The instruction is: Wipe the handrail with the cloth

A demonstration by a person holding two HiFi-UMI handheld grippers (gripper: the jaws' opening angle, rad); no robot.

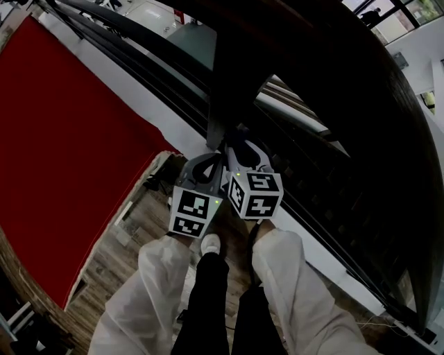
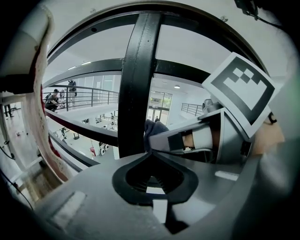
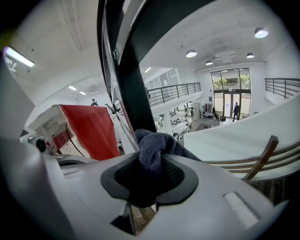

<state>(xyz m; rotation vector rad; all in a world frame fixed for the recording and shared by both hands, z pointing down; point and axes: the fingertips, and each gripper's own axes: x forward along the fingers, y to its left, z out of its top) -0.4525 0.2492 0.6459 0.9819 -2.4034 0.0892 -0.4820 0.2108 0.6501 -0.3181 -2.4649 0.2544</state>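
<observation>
**Cloth at the post, rail above it**

My right gripper [image 3: 152, 158] is clenched on the cloth [image 3: 154, 146], a dark bunched wad that pokes forward out of the jaws. It sits just beside the black post [image 3: 133, 93], seemingly against it, though I can't see the contact itself. My left gripper [image 2: 151, 153] is pinched closed on nothing, its tips meeting, and hangs close beside the right one.

The handrail [image 2: 154, 10] arcs over the top of the left gripper view. In the head view it is the broad dark band [image 1: 388, 159] sweeping from top centre down to the lower right, so its long axis runs away to my right in a curve. The post stands upright under it.

To wipe well, I think I should lift the wad onto the rail's top face. I'd press it flat rather than dab with the tip, then drag along the curve, not across it. A firm squeeze matters, since a snag could pull the cloth free. The left gripper should stay clear of the stroke.
</observation>
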